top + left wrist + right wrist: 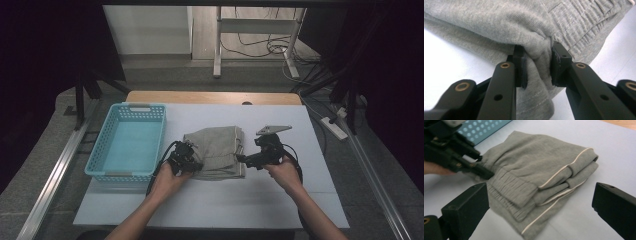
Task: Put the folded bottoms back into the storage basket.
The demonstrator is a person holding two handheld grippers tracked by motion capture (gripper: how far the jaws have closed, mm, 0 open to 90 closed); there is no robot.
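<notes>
Left claw (537,65) pinches the folded grey garment (216,150); right claw (539,220) gapes wide, lower centre. One-sided lifting could unfold it.

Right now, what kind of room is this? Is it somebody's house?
Probably not a house; it looks like a lab or workshop. A white table stands between dark curtains, loose cables lie on the floor, and a metal frame stands behind. Folded grey trousers and a blue basket sit ready.
</notes>
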